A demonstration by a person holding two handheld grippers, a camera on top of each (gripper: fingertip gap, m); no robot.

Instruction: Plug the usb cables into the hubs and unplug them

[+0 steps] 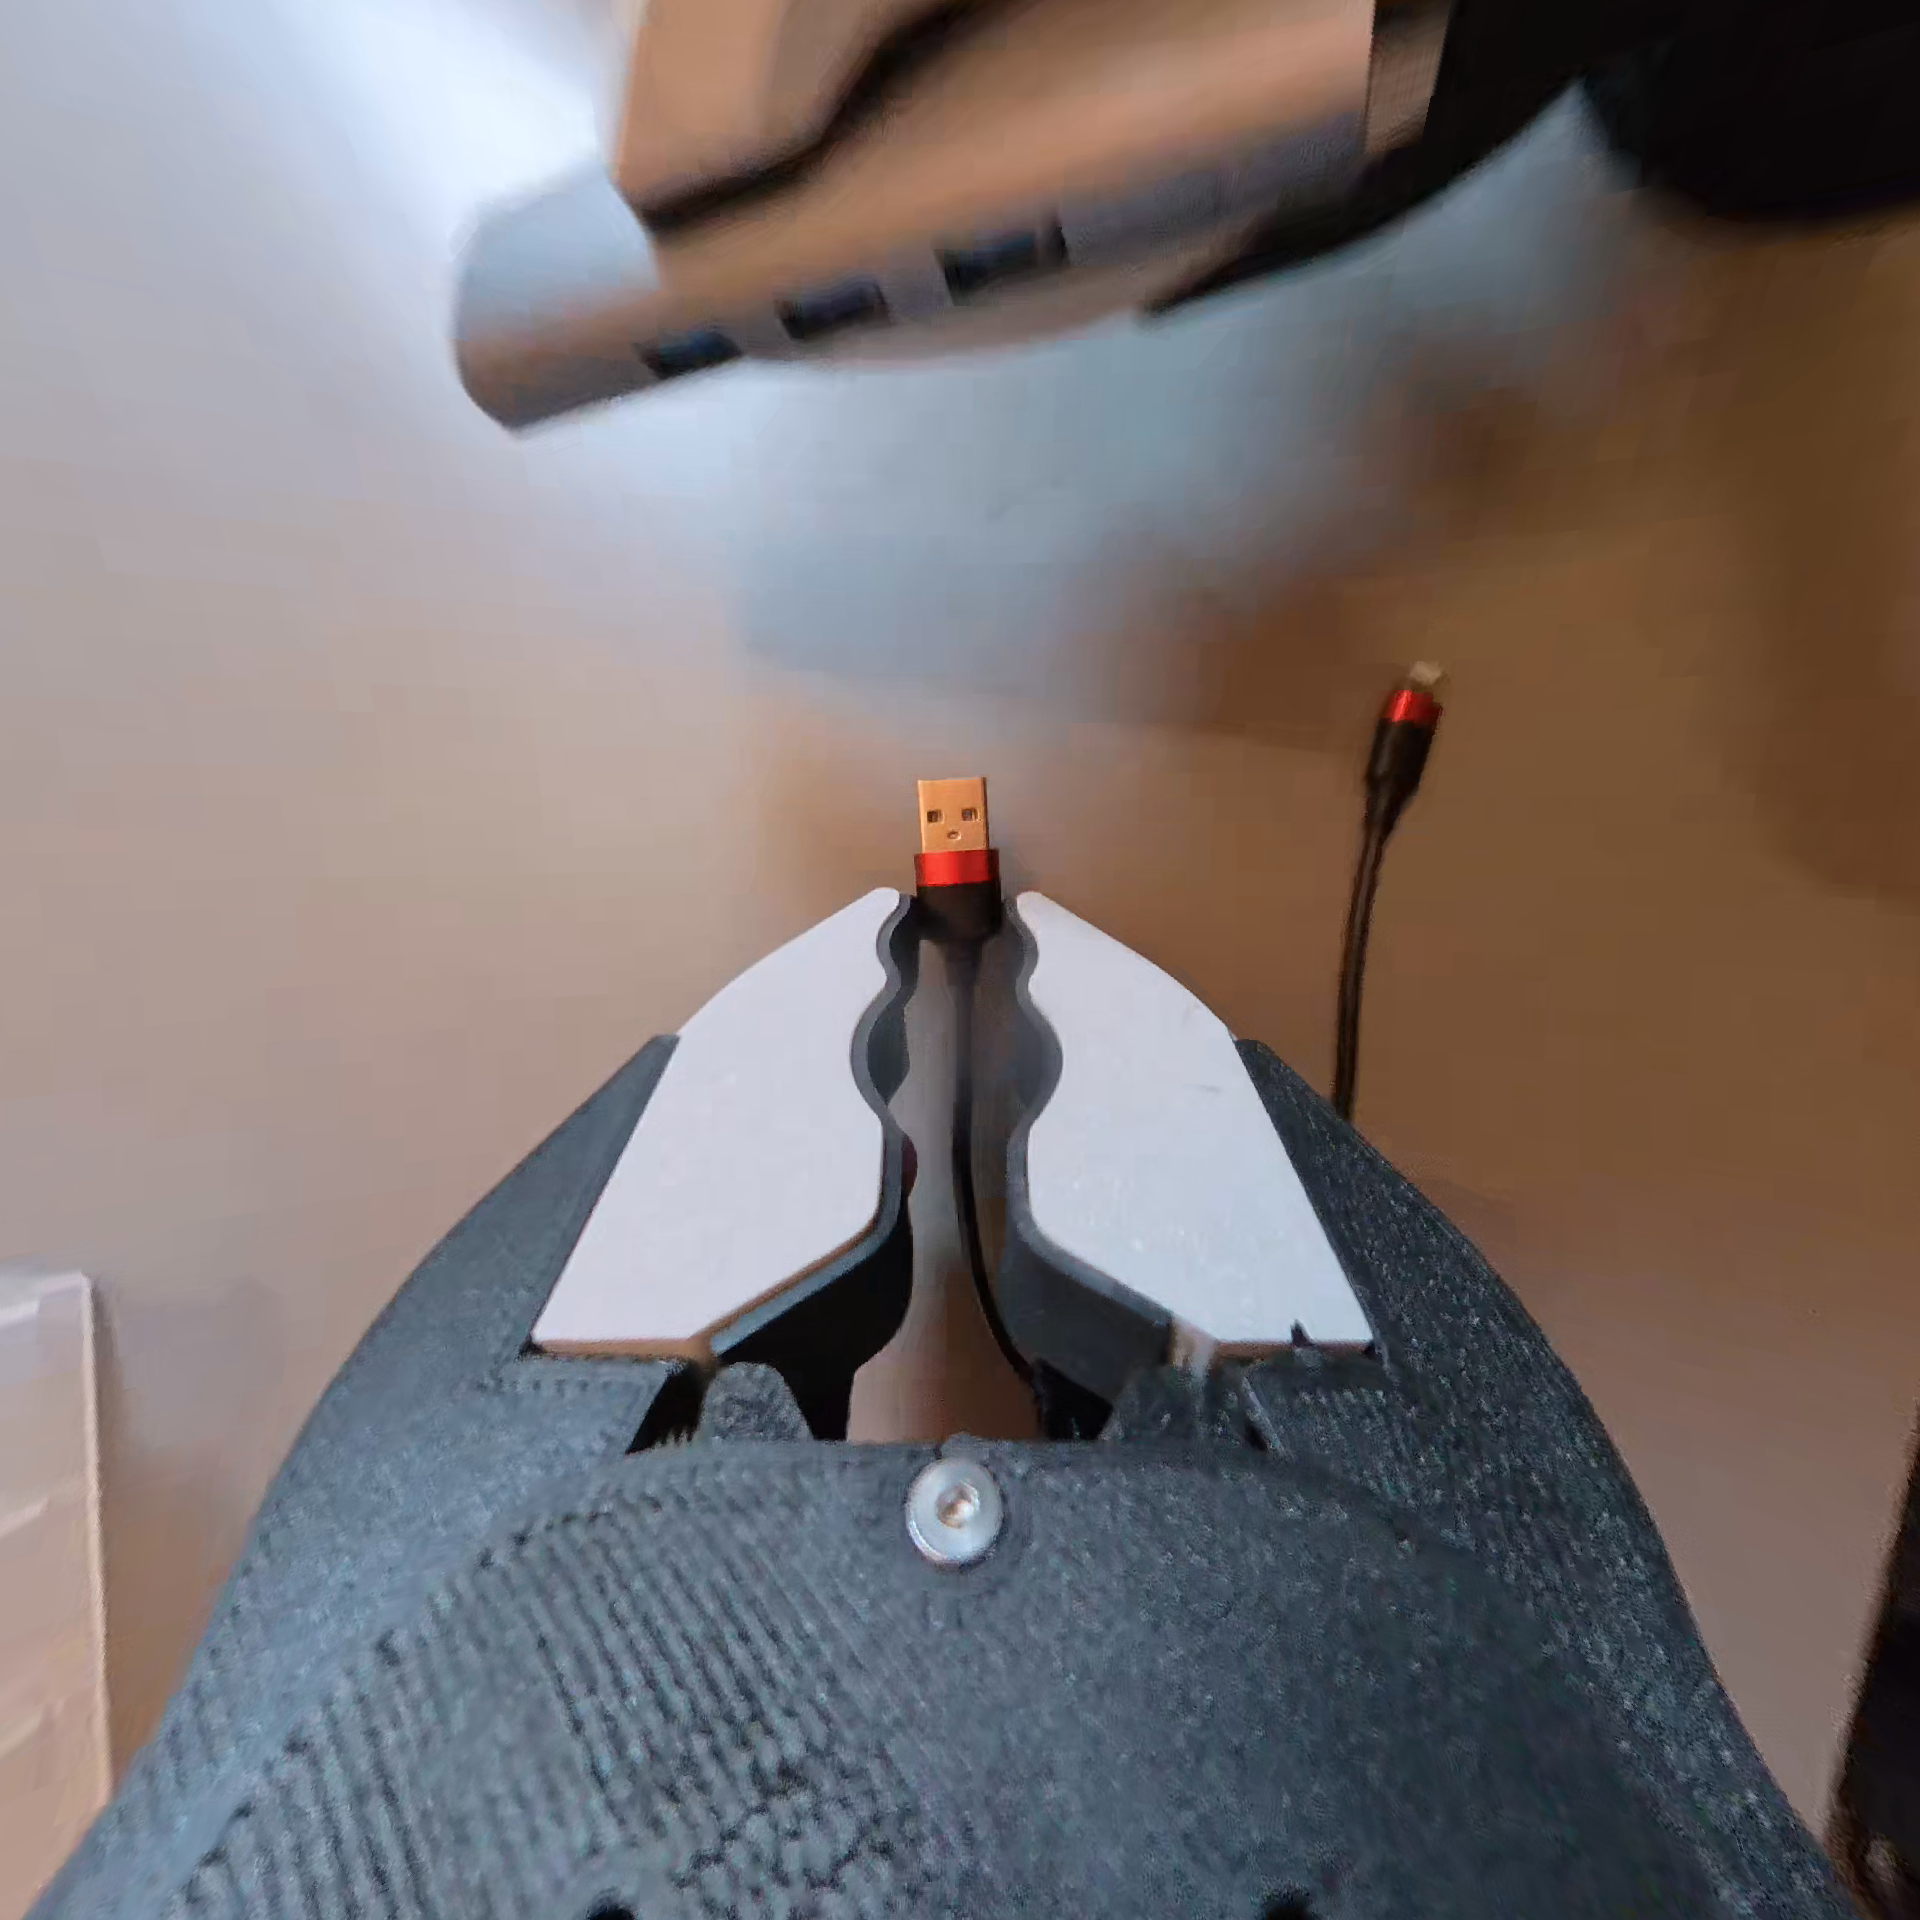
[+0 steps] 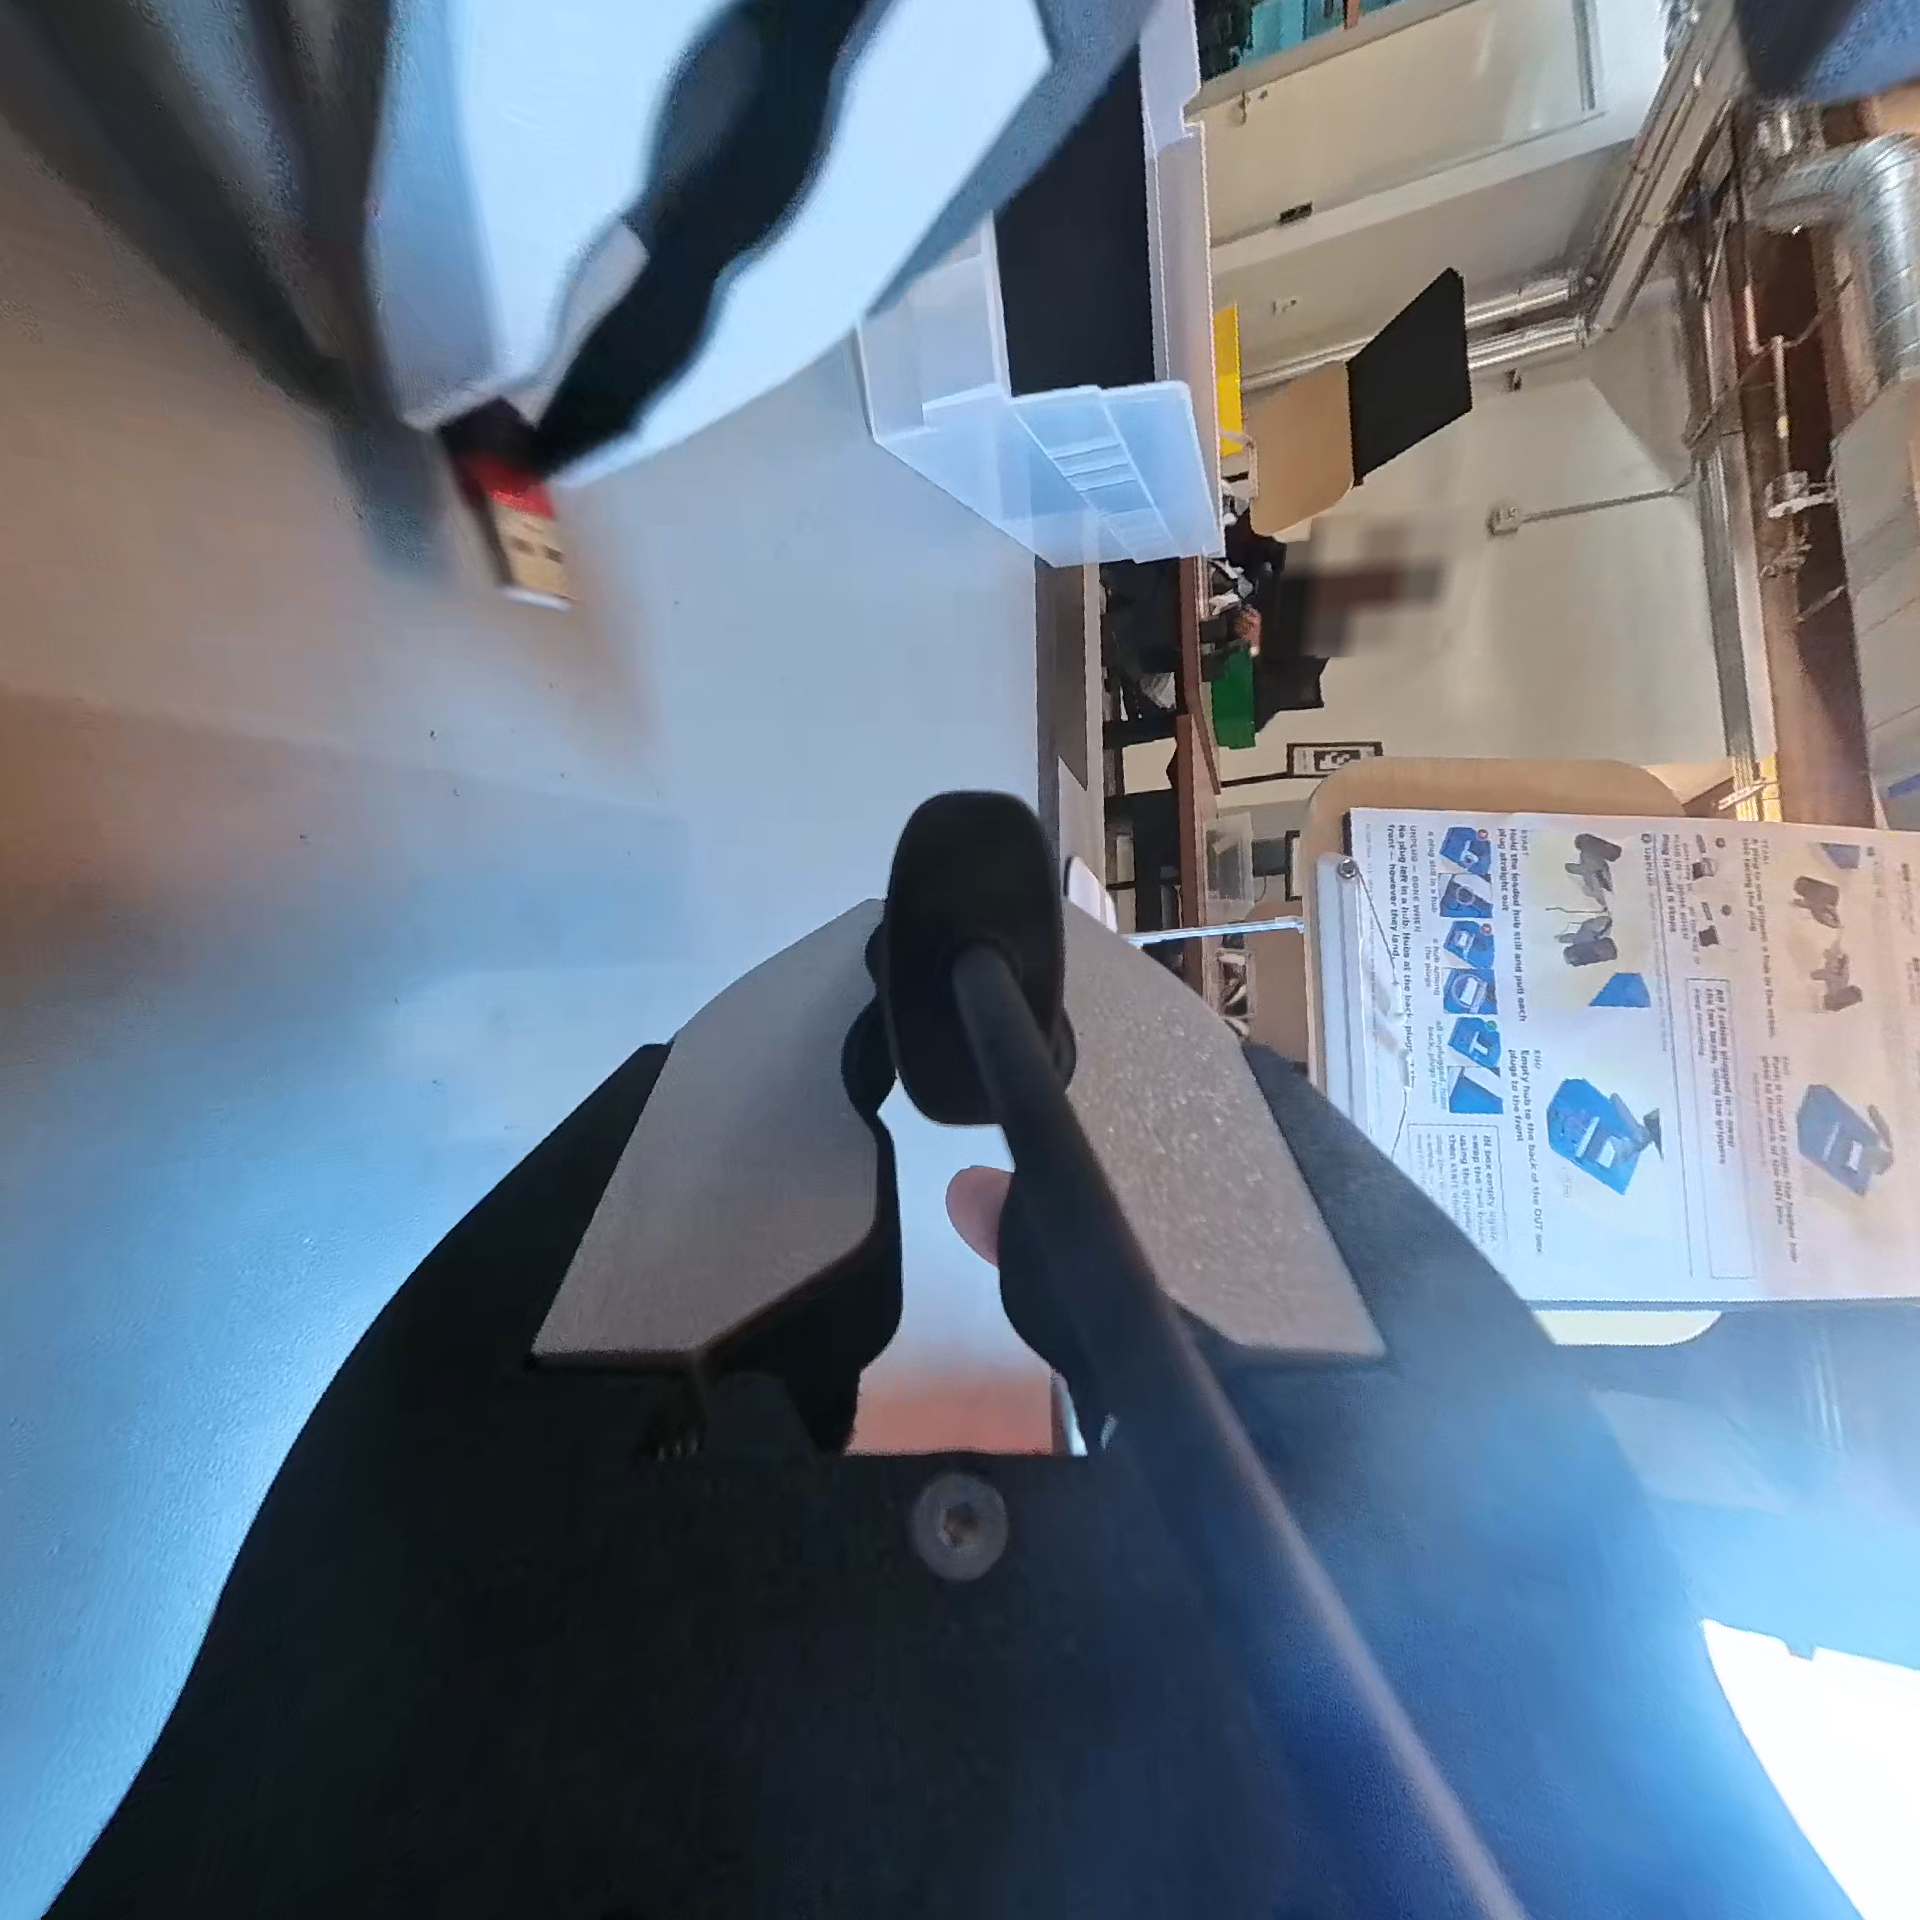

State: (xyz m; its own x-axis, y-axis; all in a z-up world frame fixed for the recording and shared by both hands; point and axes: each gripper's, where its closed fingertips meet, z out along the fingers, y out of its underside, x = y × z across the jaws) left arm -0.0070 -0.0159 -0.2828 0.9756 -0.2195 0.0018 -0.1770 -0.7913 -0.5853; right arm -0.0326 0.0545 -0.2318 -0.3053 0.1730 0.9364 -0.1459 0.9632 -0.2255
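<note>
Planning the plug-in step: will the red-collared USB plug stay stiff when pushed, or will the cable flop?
The USB plug probably stays rigid: its metal tip juts straight out of the left tool, clamped at the collar. The thin black cable behind curves loosely, so likely floppy.

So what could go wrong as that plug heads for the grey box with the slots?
The left gripper pinches the USB plug only by its short collar near the fingertips, so a skewed push could twist it loose. The hub hangs in the air, tilted and blurred in the left wrist view, so the plug may miss a slot. In the right wrist view, the right gripper seems to grip just the hub's black end, so it might pivot.
</note>
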